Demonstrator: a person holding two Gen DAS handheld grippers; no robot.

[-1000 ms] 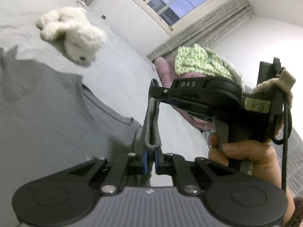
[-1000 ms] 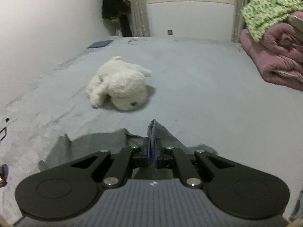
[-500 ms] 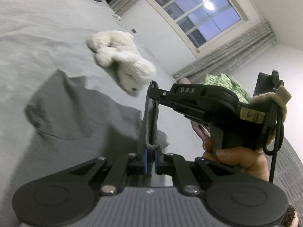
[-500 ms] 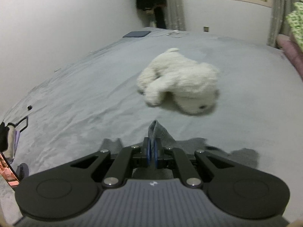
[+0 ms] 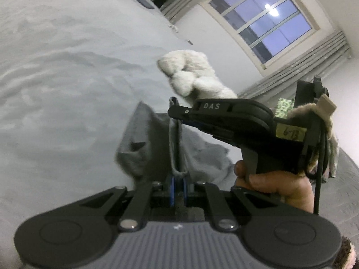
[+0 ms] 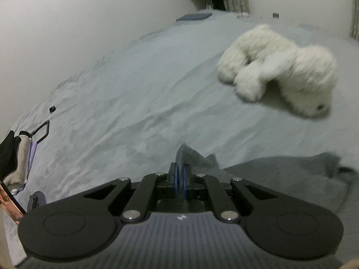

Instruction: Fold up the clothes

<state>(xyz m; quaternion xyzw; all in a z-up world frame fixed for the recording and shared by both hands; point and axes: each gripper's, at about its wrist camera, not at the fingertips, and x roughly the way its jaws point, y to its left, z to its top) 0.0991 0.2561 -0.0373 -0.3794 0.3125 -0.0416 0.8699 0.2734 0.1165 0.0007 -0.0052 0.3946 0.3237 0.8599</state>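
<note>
A grey garment (image 5: 143, 148) hangs bunched over the grey bed. My left gripper (image 5: 177, 179) is shut on one edge of it; a taut strip of cloth runs up to my right gripper (image 5: 179, 112), which sits just ahead, held by a hand. In the right wrist view my right gripper (image 6: 180, 177) is shut on a fold of the garment (image 6: 291, 174), which trails to the right over the bed.
A white plush toy (image 6: 285, 67) lies on the bed (image 6: 134, 89) beyond the garment and shows in the left wrist view (image 5: 193, 76). A dark flat item (image 6: 194, 17) lies far back. Bags (image 6: 20, 154) hang at the bed's left edge. A window (image 5: 264, 20) is behind.
Both grippers have swung left, carrying the garment with them. The plush toy has shifted to the right in both views. The garment is more bunched and lifted.
</note>
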